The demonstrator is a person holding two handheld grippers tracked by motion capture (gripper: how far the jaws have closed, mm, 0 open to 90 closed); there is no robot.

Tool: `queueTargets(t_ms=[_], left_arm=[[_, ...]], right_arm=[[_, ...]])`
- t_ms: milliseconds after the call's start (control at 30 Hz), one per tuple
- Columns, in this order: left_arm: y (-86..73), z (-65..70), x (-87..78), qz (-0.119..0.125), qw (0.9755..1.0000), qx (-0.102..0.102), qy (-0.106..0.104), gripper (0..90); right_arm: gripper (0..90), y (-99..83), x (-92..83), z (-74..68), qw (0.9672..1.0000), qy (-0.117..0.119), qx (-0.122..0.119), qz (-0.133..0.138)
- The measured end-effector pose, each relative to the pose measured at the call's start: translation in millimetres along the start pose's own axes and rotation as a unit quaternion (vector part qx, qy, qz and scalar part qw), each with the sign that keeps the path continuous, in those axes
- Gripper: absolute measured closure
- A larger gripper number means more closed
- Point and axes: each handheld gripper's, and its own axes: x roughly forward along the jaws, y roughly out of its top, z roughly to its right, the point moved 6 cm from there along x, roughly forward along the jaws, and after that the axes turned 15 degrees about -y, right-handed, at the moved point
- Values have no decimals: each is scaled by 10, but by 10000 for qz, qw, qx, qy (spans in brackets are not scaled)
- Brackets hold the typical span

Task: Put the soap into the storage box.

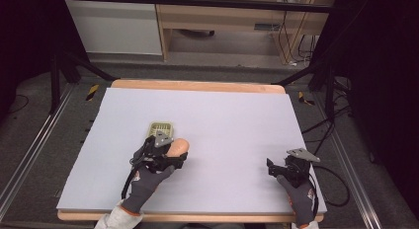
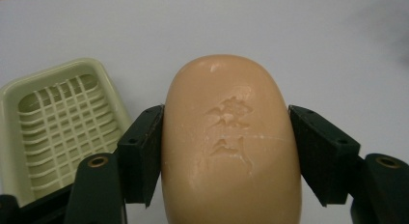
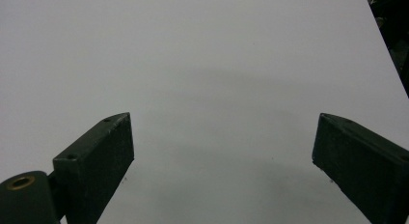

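Beside the soap dish (image 1: 162, 128), just off its near right corner, the bar of soap (image 1: 179, 146) is held in the left gripper (image 1: 170, 152), as seen from the high view. From the left gripper view, the soap (image 2: 231, 142) is seen clamped across its short width, a black pad pressed flat against each long flank, so that its long axis runs straight out along the gripper's line and its stamped face is turned up. From that same view the soap dish (image 2: 62, 122) lies to the left of the soap and a little ahead, close by but not touching; its slotted floor is bare and its long side is set roughly parallel to the soap.

The coming move is judged to turn on this sideways offset: the soap would have to be carried over toward the dish and lowered onto the slats, with little or no turn needed, since the two long axes are already nearly matched.

Well apart from the soap dish, near the right edge of the worktop (image 1: 222, 115), the right gripper (image 1: 272, 168) is rested with its jaws spread wide and nothing between them; bare surface lies before it. The left gripper is plainly the nearer to the dish, and the placing is best left to it.
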Motion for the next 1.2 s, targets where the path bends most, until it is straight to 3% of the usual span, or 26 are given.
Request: queueTargets(t_ms=[700,1200], left_arm=[[178,-323,-249,189,9991,-117,363,317],[202,-617,-254,324,9973,-349,566,317]], right_arm=[[78,4,-1,-14,10000,11,3,12],[78,9,-2,-16,10000,0,-5,41]])
